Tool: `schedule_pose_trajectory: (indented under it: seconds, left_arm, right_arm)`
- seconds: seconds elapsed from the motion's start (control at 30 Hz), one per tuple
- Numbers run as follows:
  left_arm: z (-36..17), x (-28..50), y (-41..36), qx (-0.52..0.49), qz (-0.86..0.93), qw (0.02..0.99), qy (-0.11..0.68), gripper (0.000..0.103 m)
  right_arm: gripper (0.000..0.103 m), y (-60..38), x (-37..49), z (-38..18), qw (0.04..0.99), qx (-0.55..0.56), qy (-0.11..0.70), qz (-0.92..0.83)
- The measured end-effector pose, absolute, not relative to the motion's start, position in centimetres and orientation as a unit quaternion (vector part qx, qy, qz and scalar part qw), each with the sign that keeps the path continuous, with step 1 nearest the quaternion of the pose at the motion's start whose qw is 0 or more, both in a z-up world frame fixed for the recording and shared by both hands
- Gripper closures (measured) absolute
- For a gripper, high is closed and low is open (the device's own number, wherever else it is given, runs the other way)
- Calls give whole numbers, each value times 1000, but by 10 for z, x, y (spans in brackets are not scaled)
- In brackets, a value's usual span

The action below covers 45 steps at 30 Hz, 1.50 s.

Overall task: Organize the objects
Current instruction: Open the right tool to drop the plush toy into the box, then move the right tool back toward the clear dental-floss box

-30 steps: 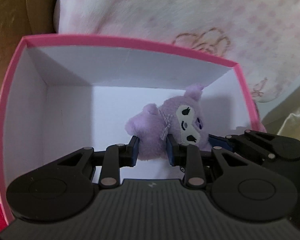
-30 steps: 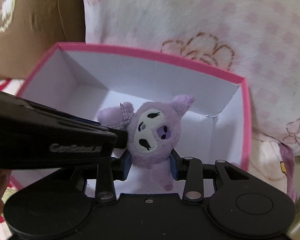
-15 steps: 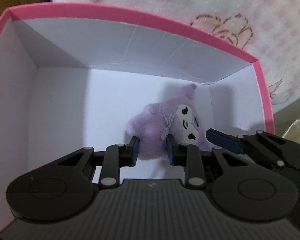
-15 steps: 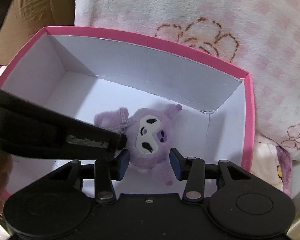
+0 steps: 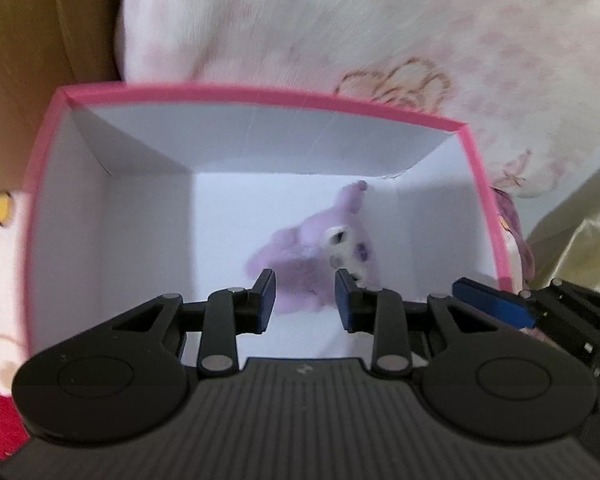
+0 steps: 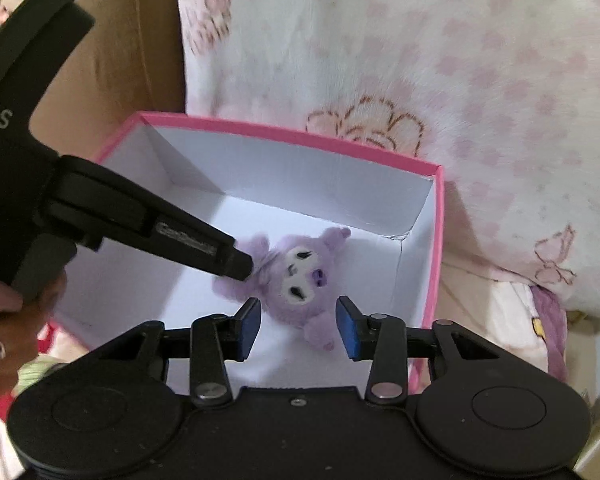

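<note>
A small lilac plush toy with a white face patch and dark eyes point(image 6: 296, 276) lies on the white floor of an open rectangular cardboard box with a pink outside and rim point(image 6: 292, 133), towards the box's right-hand far corner as both wrist views show it. 1 of its pointed ears reaches up near the corner where the far wall meets the right wall.

The left tool point(image 5: 305, 300) has just been opening: its 2 blue-padded fingers point(image 5: 265, 300) stand a little apart, above the plush toy point(image 5: 320, 256), with the toy showing in the gap and neither pad pressing on it. That view is blurred, so fine contact at the pad edges is hard to judge, but the toy looks free on the box floor. In the right wrist view the same tool comes in from the left as a long black arm whose tip sits right at the toy's left side, by its upper limb; whether it touches the fur cannot be told. A hand point(image 6: 8, 320) grips its handle at the left edge.

The right tool point(image 6: 298, 326) is spread wider than the toy's lower body, its 2 blue pads point(image 6: 249, 326) either side of the toy's feet and clear of them, holding nothing.

Behind the pink box point(image 5: 260, 98) lies a soft cream blanket with pale pink checks and brown-outlined flowers point(image 6: 420, 80), and a brown cardboard surface point(image 5: 40, 40) stands at the upper left.
</note>
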State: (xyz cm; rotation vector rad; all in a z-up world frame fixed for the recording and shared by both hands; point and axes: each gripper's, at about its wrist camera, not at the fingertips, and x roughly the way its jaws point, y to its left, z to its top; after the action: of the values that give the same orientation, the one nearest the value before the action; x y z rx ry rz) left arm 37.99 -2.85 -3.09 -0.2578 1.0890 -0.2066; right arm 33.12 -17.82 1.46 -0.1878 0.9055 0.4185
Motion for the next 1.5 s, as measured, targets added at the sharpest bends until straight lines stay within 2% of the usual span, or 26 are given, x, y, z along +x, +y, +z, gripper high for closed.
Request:
schedule_pose_trajectory:
  seconds: [0.07,0.17,0.37,0.47,0.67,0.73,0.9,1.2,1.5]
  left_arm:
    - [-14,367,-26,-105,-104,850,505,68]
    - [14,343,-22,-84,-113,858,494,62]
    - [51,307,-19,-55,-130,864,484,62]
    - [86,262,-1,-41,-139,867,476,62]
    - [123,205,9,4,-149,872,467,52]
    - [130,191,12,13,-151,871,468,45]
    - [134,158,23,18,-170,854,492,33]
    - [116,114,32,52,-175,840,511,17]
    - [85,91,43,27,-181,832,524,13]
  right_arm:
    - [53,-173,326,28,876,-84,428,206]
    - [41,-171,303,48,880,-80,420,209]
    - [40,-168,264,84,881,-76,414,215]
    - [37,-167,244,99,881,-74,411,224]
    - [24,-164,203,131,883,-89,390,246]
    - [20,-163,188,139,884,-100,380,255]
    - [10,-156,153,150,880,-120,365,279]
    - [9,-140,110,135,852,-160,383,319]
    - [9,-129,83,117,827,-148,407,358]
